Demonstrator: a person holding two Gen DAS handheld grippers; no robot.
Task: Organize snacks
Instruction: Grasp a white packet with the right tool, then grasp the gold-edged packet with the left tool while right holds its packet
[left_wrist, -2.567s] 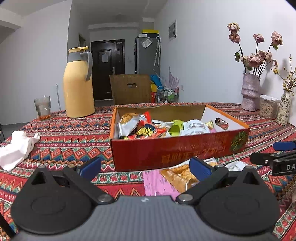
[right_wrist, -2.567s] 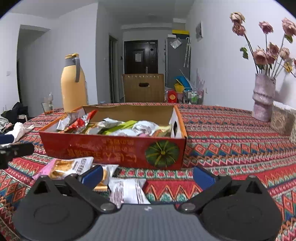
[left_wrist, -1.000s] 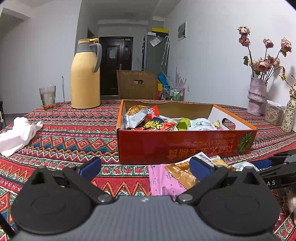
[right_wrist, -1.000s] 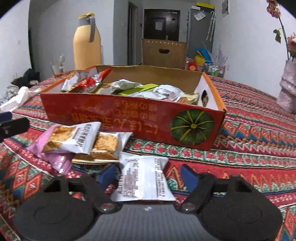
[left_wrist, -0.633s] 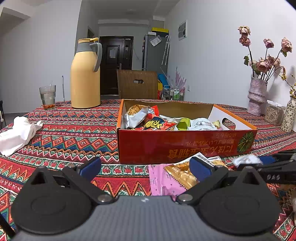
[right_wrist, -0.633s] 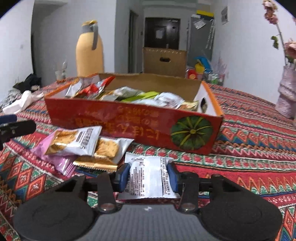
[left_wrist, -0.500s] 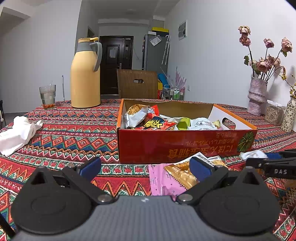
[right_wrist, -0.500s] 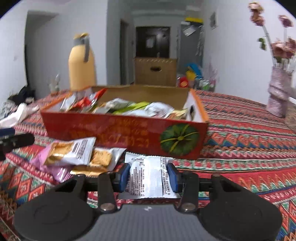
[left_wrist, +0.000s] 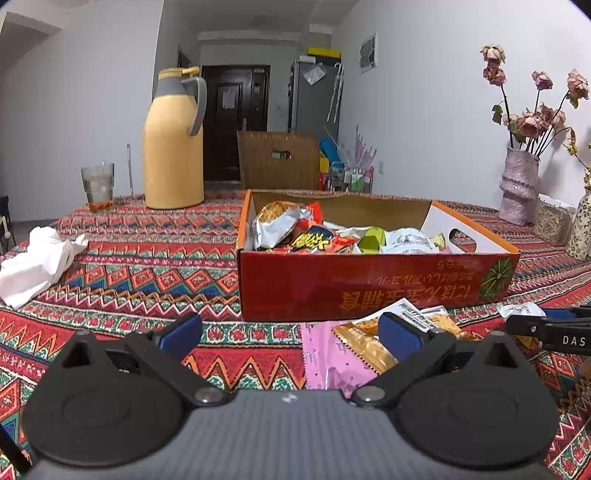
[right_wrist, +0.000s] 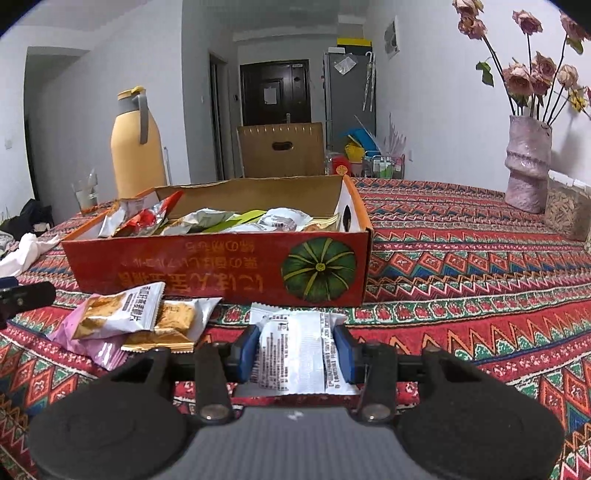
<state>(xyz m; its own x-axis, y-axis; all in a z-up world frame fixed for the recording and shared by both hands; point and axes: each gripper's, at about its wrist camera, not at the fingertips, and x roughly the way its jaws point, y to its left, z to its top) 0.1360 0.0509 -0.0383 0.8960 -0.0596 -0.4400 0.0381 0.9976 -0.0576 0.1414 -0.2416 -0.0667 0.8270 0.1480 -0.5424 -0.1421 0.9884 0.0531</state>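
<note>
**Right tool clamps a white packet**

Right tool (right_wrist: 297, 349) grips the white snack packet (right_wrist: 295, 354), lifted just near of the red snack box (right_wrist: 221, 266). Left tool (left_wrist: 291, 334) hangs spread wide, holding nothing, over the patterned table (left_wrist: 147, 266). Three loose packets (right_wrist: 122, 317) lie heaped left, touching the box front.

"DAS" in white letters on the right gripper (left_wrist: 546, 325)
</note>
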